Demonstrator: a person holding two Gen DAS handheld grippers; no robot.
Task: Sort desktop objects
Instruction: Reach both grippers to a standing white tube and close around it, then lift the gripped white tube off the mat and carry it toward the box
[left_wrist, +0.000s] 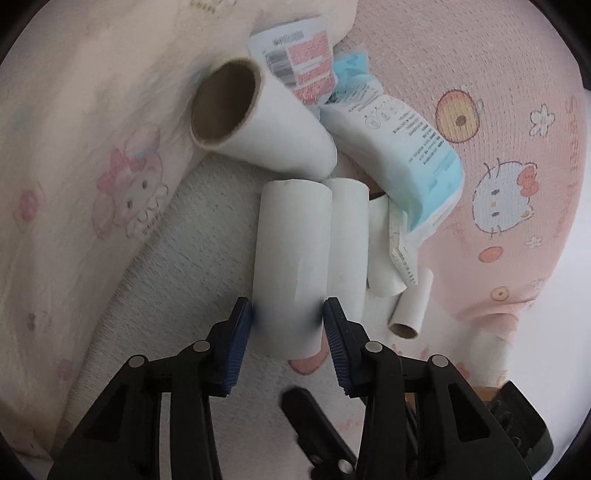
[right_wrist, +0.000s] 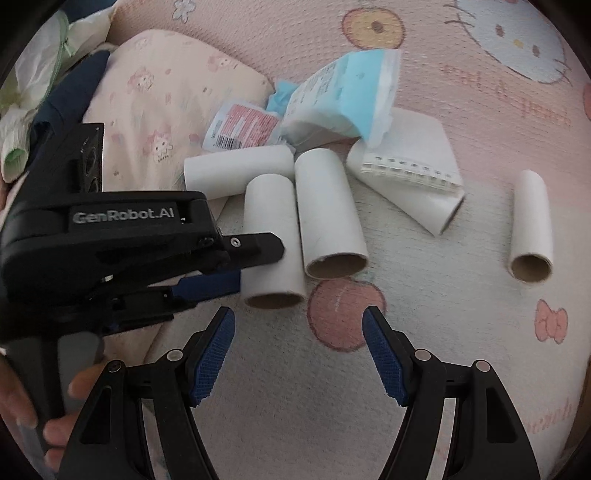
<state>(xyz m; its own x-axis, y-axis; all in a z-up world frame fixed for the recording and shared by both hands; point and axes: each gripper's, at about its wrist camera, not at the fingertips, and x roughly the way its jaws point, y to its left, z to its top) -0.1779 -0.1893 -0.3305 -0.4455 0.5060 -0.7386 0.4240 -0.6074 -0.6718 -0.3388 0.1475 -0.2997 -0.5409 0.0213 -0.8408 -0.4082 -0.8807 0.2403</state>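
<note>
The nearest white cardboard tube (left_wrist: 291, 258) lies on the pink cartoon-print blanket (left_wrist: 498, 122) beside a second white tube (left_wrist: 349, 243), its near end between the left gripper (left_wrist: 288, 317) pads, which touch its sides. The right gripper (right_wrist: 298, 332) hangs apart, empty, above the blanket.

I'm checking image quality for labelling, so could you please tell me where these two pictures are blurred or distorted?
Left wrist view: fisheye bending with dark corners, upper-left bedding smeared, centre roll sharp. Right wrist view: same bending, packets and left hand-held gripper slightly motion-blurred.
</note>
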